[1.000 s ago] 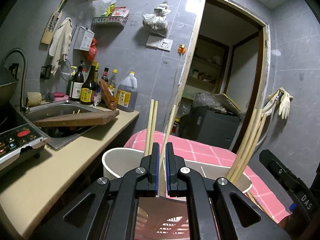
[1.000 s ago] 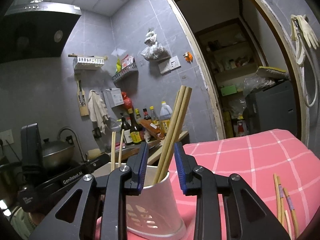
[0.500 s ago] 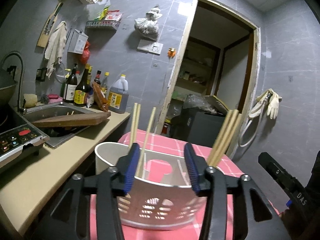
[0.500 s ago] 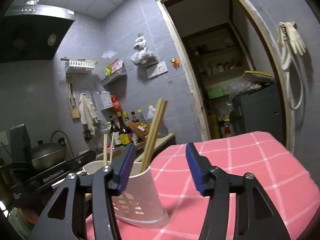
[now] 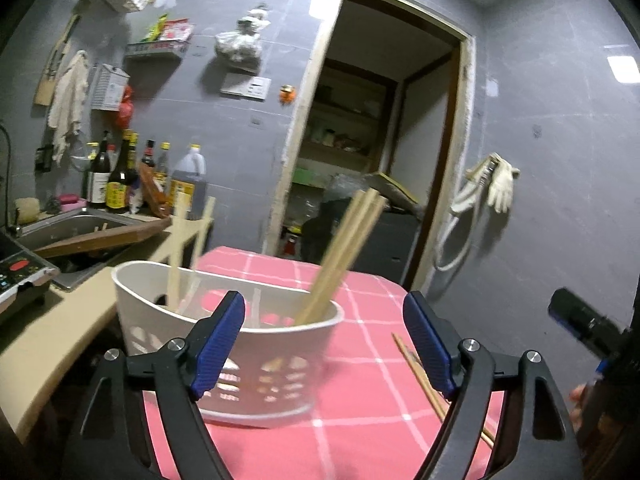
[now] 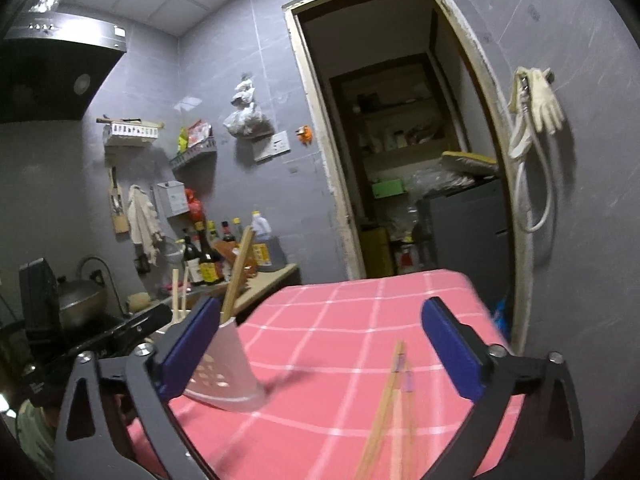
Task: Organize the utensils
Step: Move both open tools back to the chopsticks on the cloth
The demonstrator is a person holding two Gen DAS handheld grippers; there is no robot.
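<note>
Both jaws are opening, and nothing is held by the left gripper [image 5: 324,344] or the right gripper [image 6: 320,352]. Loose chopsticks [image 6: 390,404] lie on the desk [image 6: 340,320] just ahead of the right gripper, the white holder [image 5: 256,352] beyond the left. Being light, stiff and slippery, they are probably best pinched mid-length.

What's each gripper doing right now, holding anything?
Left gripper: jaws opening, empty; white holder ahead of them.
Right gripper: jaws opening, empty; loose chopsticks on the pink cloth ahead.

Chopsticks [image 5: 340,256] upright in white holder [image 5: 280,344]
</note>
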